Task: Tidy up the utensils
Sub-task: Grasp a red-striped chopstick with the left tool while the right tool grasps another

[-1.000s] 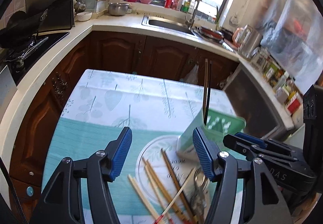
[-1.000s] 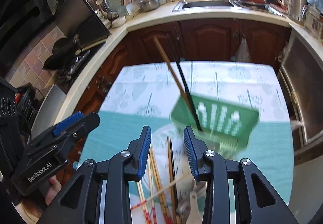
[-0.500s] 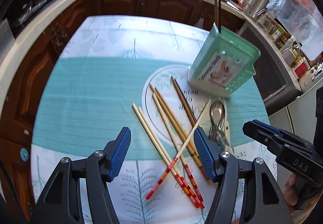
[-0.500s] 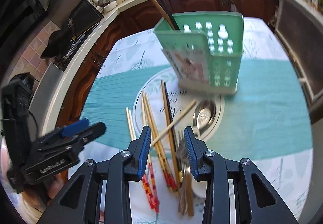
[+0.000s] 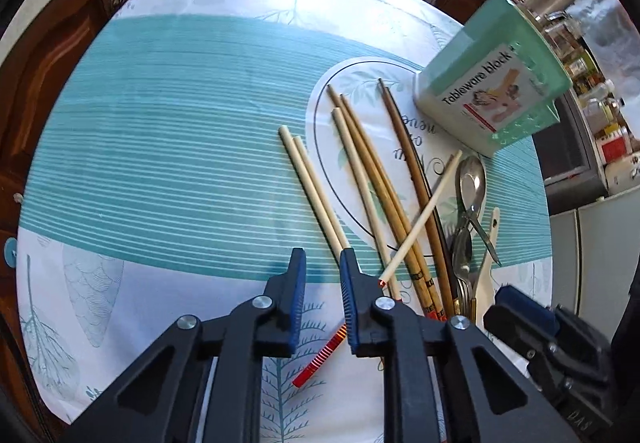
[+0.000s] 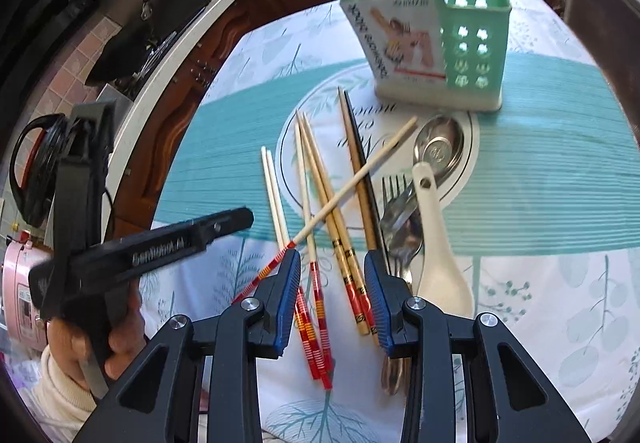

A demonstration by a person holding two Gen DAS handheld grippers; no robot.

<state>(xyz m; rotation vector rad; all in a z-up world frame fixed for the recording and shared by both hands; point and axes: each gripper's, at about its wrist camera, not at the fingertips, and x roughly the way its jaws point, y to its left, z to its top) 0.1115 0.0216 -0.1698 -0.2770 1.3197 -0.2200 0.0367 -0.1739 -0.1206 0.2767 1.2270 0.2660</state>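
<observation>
Left gripper hovering with fingers narrowly apart, holding nothing, just beside the pale chopstick pair near the table middle. Right gripper hanging spread wide over scattered chopsticks. Green tableware holder standing toward the far edge, spoons beside it.

The green utensil holder has a sticker that says "Tableware block". From the right wrist camera, the side of the left gripper carries raised lettering, too blurry to read properly. There's cursive print on the tablecloth too, can't make it out.
</observation>
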